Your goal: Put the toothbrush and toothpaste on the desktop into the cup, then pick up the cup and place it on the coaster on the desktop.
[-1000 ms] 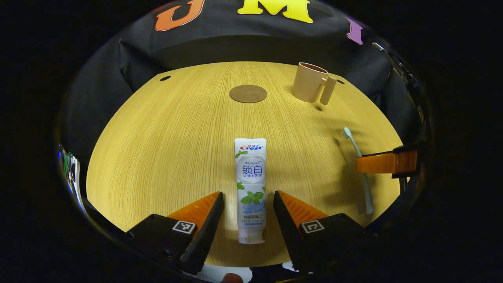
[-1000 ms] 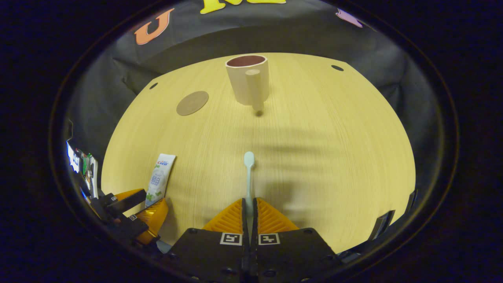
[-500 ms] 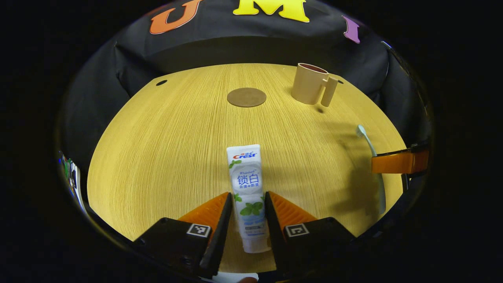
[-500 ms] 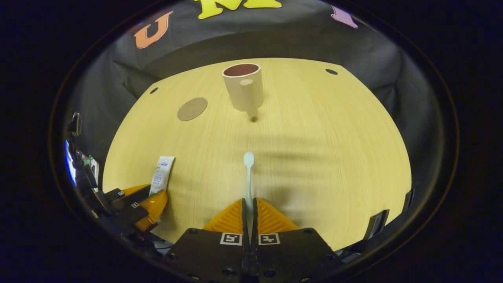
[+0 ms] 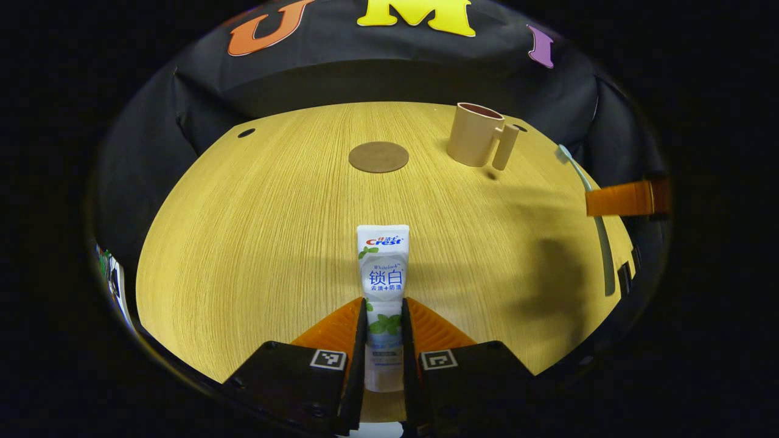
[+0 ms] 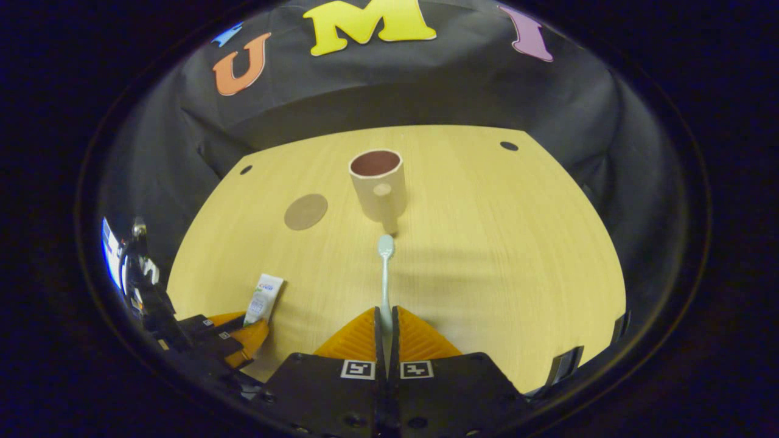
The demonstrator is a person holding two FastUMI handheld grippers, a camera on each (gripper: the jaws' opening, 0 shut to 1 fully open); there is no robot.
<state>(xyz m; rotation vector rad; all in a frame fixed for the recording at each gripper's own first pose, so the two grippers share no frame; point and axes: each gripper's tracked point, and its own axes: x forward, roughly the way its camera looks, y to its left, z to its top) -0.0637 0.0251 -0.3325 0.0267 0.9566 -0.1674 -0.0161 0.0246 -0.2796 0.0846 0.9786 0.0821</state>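
- At the bottom centre of the left gripper view, the left gripper [image 5: 383, 337] is clamping both fingers on the lower end of the toothpaste [image 5: 383, 286], whose flat end is pointing up the frame over the desktop [image 5: 255, 231].
- At the bottom centre of the right gripper view, the right gripper [image 6: 386, 328] is pinching the toothbrush [image 6: 384, 274] by its handle, the head pointing toward the cup [image 6: 377, 185] just above it in the frame.
- In the upper middle of both views, the cup is sitting upright with nothing showing inside, and the coaster [image 6: 305, 211] is lying bare to its left, well apart.
- Judging by this, both items are gripped but neither is in the cup; both insertions and the cup's move to the coaster are remaining.
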